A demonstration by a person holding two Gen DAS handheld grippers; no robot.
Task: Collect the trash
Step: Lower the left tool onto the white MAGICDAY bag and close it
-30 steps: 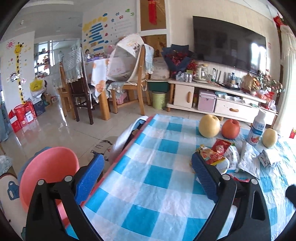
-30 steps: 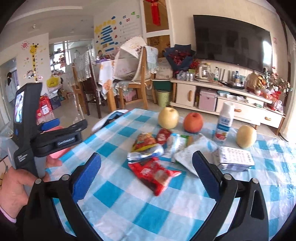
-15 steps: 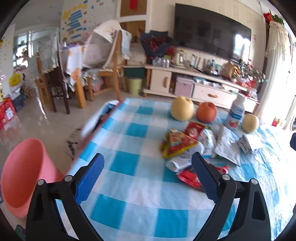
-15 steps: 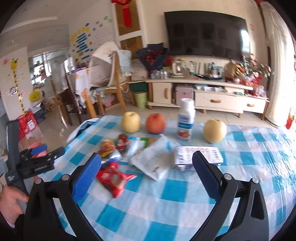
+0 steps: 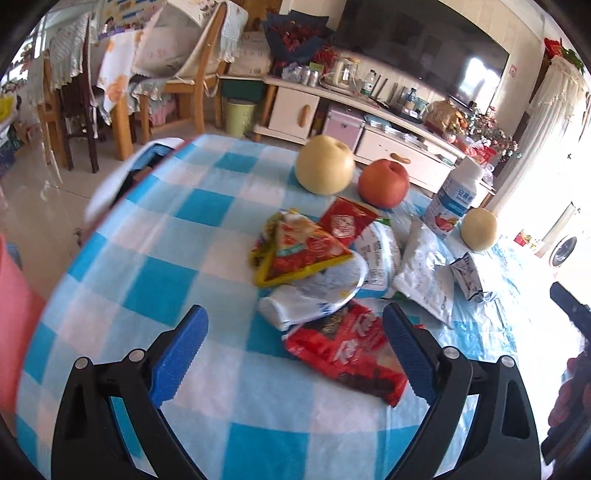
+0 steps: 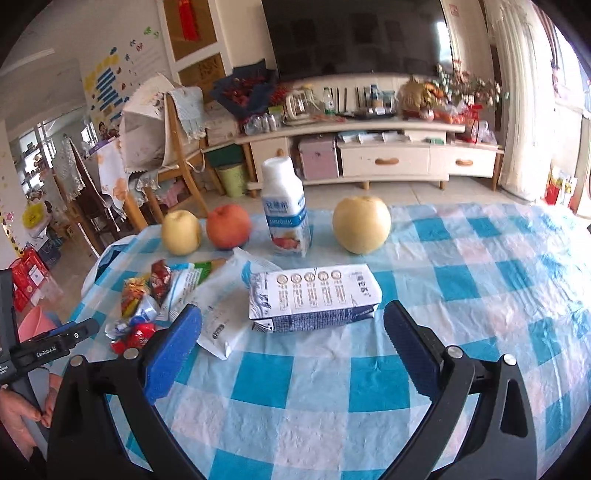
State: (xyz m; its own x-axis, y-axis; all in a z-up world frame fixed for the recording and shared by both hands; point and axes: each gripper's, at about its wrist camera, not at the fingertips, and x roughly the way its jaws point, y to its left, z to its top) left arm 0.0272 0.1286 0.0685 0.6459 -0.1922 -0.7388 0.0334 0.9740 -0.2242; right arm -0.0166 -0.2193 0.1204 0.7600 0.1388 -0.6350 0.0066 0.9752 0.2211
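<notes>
Tablecloth: two pears, one apple

A home living room: a large television hangs above a cluttered cream media cabinet, with wooden dining chairs left of it.

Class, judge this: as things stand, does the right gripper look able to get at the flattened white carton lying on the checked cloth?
Probably yes. The right gripper is open, and the flattened white carton lies just ahead between its fingers, with nothing on top.
</notes>
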